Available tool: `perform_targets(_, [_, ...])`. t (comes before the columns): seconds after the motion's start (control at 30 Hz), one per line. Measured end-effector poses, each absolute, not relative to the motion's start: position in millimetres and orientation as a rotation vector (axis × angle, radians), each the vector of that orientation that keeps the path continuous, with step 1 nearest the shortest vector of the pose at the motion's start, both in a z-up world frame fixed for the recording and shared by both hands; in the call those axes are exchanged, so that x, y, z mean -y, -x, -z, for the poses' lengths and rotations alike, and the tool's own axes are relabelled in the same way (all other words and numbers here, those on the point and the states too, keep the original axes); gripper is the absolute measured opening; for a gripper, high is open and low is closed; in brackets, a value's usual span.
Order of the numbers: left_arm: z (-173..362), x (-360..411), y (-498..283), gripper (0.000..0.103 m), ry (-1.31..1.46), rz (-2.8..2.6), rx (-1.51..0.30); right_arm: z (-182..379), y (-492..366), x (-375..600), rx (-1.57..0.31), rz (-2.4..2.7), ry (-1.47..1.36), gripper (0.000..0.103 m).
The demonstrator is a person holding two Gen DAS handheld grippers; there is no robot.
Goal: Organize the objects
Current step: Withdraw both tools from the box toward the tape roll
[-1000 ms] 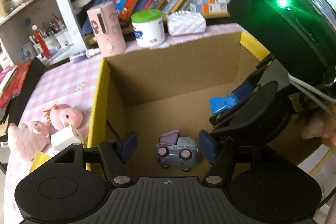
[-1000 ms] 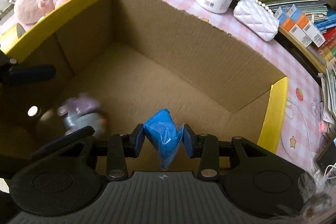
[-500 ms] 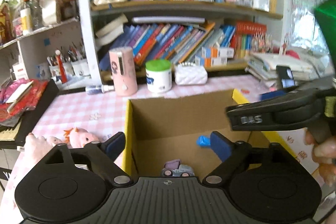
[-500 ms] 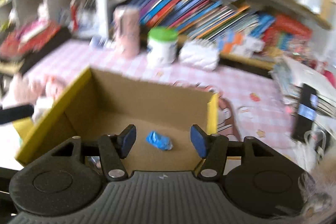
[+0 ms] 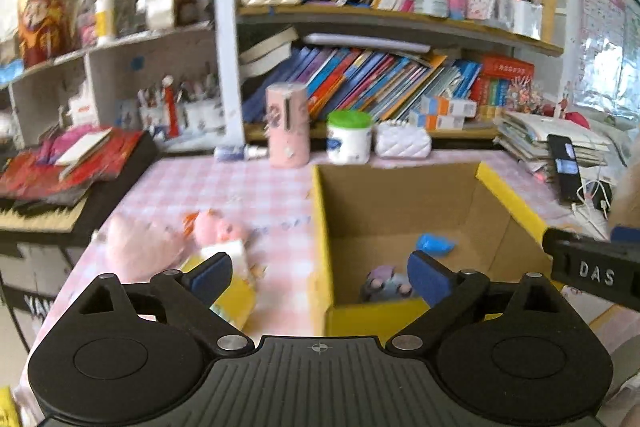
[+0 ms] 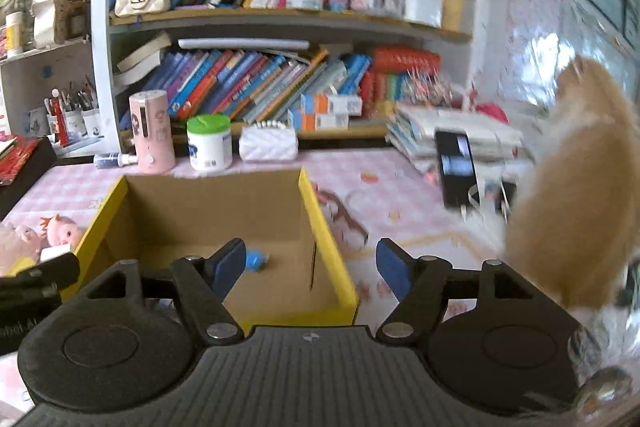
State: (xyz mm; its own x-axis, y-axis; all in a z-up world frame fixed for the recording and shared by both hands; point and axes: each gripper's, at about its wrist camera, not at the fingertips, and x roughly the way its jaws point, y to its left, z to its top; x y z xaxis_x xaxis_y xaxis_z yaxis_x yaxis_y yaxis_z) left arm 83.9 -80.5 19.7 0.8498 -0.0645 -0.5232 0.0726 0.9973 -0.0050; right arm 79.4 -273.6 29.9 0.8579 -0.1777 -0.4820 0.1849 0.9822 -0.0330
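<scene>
With both grippers' fingers apart and empty: yellow-rimmed cardboard box (image 5: 400, 195), bench centre, holds crumpled blue packet (image 5: 436, 243) and lilac toy car (image 5: 386, 281); pink plush toys (image 5: 172, 239) await beside its left wall.

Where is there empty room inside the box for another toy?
The cardboard box floor is mostly bare along its back wall and far-left corner. The blue packet lies mid-floor and the toy car sits near the front. Outside, left of the box, the pink plush toys crowd the tablecloth.
</scene>
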Motion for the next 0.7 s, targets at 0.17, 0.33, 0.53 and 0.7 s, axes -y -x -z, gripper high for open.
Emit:
perform_targets(0.17, [-6,56,-64,0.097,0.003,0.066,-0.630,-16,-56,252,-0.596,0.202,-0.042,0.075])
perform_targets(0.33, [4,34,-42,0.098,-0.004,0.075,-0.690,1,-37,224,-0.698,0.160,-0.053,0.077])
perform_targets(0.53, [13,4,-21,0.098,0.016,0.040,-0.749,10,-17,187,-0.748,0.087,-0.035,0.080])
perform_targets(0.7, [15,-22,-5,0.098,0.043,-0.011,-0.762,16,-5,160,-0.778,0.032,-0.024,0.080])
